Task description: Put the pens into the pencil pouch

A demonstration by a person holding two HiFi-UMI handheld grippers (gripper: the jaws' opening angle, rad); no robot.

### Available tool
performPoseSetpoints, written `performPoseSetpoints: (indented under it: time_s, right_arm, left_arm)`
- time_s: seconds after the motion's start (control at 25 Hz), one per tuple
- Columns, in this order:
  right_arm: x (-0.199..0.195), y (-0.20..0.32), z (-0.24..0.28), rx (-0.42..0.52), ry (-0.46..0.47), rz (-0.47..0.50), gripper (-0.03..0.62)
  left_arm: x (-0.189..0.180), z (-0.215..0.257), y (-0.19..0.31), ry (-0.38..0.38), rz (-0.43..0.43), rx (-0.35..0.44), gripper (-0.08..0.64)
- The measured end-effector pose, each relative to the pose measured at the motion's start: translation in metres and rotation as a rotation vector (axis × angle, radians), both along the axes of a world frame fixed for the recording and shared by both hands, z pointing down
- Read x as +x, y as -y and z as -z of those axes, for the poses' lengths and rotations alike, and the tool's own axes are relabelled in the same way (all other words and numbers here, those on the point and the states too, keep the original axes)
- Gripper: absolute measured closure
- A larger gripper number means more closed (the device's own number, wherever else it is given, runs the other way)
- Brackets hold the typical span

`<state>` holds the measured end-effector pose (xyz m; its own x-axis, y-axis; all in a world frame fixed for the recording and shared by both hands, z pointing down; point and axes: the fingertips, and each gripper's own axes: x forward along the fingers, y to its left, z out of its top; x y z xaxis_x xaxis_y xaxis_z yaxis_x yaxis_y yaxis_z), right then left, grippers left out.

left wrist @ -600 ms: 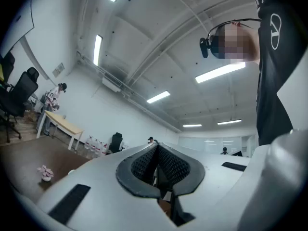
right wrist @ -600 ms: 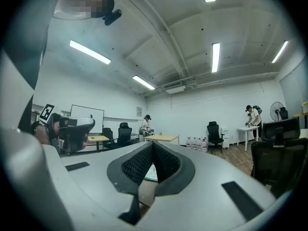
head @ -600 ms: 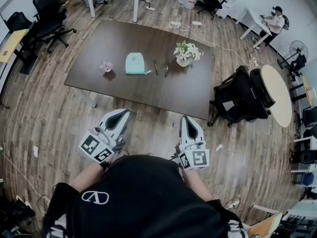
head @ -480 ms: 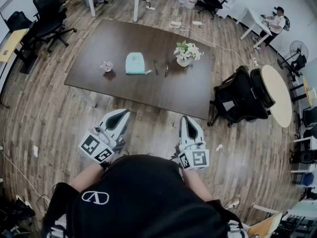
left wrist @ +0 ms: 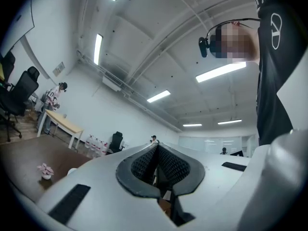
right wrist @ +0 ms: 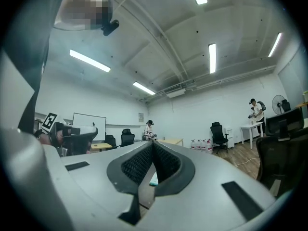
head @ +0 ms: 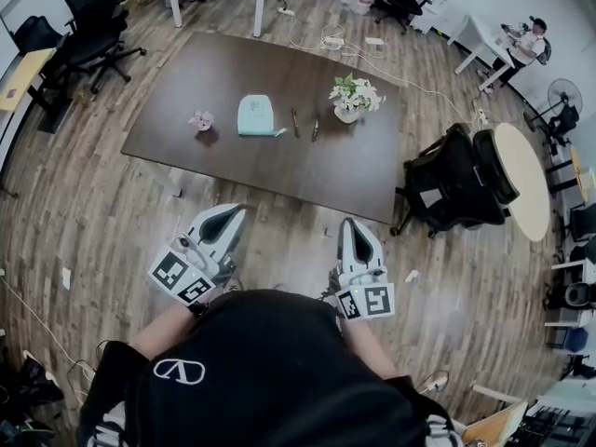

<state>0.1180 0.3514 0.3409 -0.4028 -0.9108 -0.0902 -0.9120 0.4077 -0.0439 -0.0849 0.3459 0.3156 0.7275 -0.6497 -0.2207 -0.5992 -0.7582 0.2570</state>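
My left claw (head: 226, 214) is pressed together on nothing, well short of the worktop (head: 186, 142). On it lies the pouch (head: 253, 115), soft and floppy by my guess; just right of it the two pens (head: 295, 122), light, stiff, likely slippery, best pinched mid-barrel. My right claw (head: 352, 226) is likewise together, empty. Smooth dark worktop, plank floor (head: 93, 212), office chairs (head: 456, 180) about.

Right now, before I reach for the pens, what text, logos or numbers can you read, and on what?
No readable words or numbers.
Black shirt: white oval emblem, no letters.
Cubes on left gripper and right gripper: square marker patterns only.
Pencil pouch: print, if any, too small.
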Motion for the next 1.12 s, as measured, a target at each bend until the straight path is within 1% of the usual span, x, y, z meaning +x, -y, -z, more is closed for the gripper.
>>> performPoseSetpoints:
  time_s: [0.36, 0.72, 0.92, 1.12]
  right_arm:
    - [0.024, -0.002, -0.008, -0.003, 0.029, 0.012, 0.592]
    - [0.07, 0.015, -0.022, 0.008, 0.085, 0.072, 0.592]
    - [0.075, 0.037, -0.027, -0.007, 0.106, 0.091, 0.592]
    - [0.072, 0.077, -0.027, -0.006, 0.106, 0.089, 0.592]
  left_arm:
    - [0.017, -0.011, 0.0, 0.016, 0.036, -0.016, 0.557]
    - [0.052, -0.02, 0.004, 0.04, 0.129, -0.022, 0.557]
    - [0.051, -0.023, 0.024, 0.059, 0.167, -0.036, 0.557]
    - [0.048, -0.024, 0.067, 0.057, 0.156, -0.029, 0.557]
